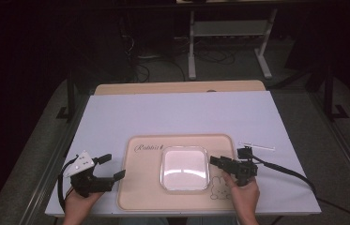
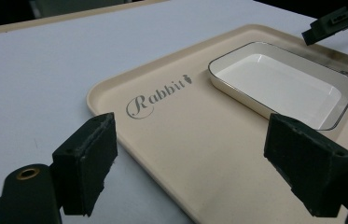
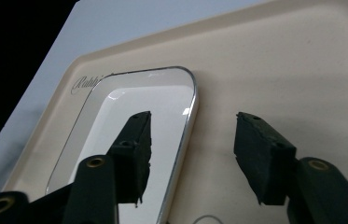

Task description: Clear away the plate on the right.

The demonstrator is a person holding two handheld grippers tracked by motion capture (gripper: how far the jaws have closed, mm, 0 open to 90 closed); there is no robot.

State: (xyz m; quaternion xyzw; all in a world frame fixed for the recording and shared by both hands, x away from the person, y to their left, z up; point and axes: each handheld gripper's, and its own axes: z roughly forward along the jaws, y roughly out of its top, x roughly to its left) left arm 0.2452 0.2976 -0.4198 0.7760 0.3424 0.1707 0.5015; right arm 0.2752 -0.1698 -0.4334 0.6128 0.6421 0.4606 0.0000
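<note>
A beige tray [image 1: 144,187] with "Rabbit" lettering lies on the near middle of the table. An empty white square dish [image 1: 185,168] with a thin dark rim sits in it. My left gripper [image 1: 115,166] is open at the tray's left edge, its jaws wide apart over the tray [image 2: 171,135] and pointing toward the dish [image 2: 283,84]. My right gripper [image 1: 228,156] is open at the dish's right side. In the right gripper view [image 3: 190,154] one jaw hangs over the dish [image 3: 115,121] and the other over the bare tray [image 3: 279,70], with the rim between them. Neither holds anything.
A thin pale stick-like thing [image 1: 256,146] lies on the white table cover [image 1: 182,112] just right of the tray. The right gripper's cable [image 1: 290,171] trails off to the right. A wooden table edge [image 1: 177,87] and a metal frame [image 1: 229,42] stand behind.
</note>
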